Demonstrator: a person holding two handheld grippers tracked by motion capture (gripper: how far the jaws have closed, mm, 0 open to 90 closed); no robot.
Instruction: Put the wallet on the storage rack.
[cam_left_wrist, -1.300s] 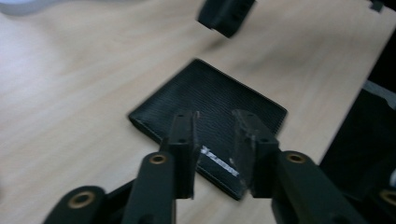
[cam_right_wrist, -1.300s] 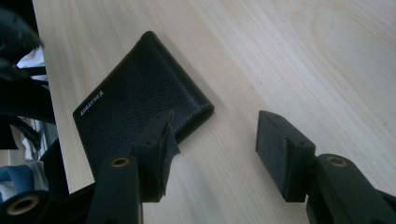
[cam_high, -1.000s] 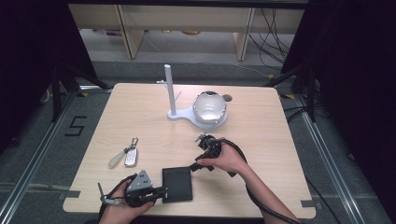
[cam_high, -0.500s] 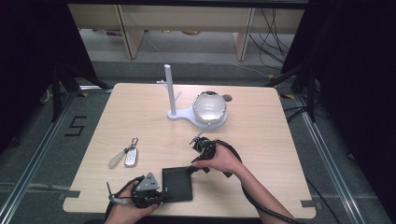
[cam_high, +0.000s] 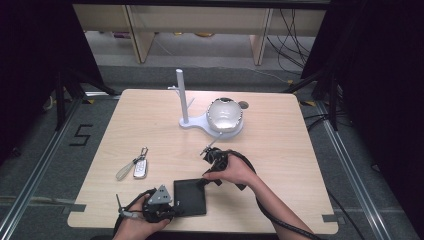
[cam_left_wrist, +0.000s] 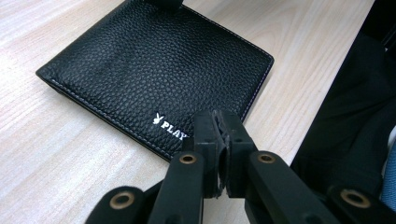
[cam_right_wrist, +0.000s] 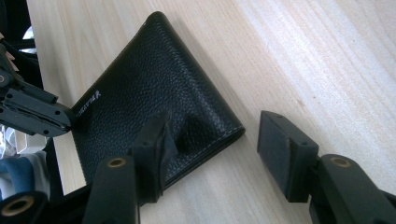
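Black leather wallet (cam_left_wrist: 154, 74) is laid flat on the tabletop (cam_high: 280, 135); the left gripper (cam_left_wrist: 219, 140) fingers are clenched empty over its near edge, while the right gripper (cam_right_wrist: 212, 140) fingers are spread, one pressed on its corner.

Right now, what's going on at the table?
A person works on a closed black wallet near the table's front edge with a claw in each hand. The left claw is shut, its tips at the wallet's corner. The right claw is open, one jaw pressing on the wallet's opposite corner. A key fob lies untouched to the left.
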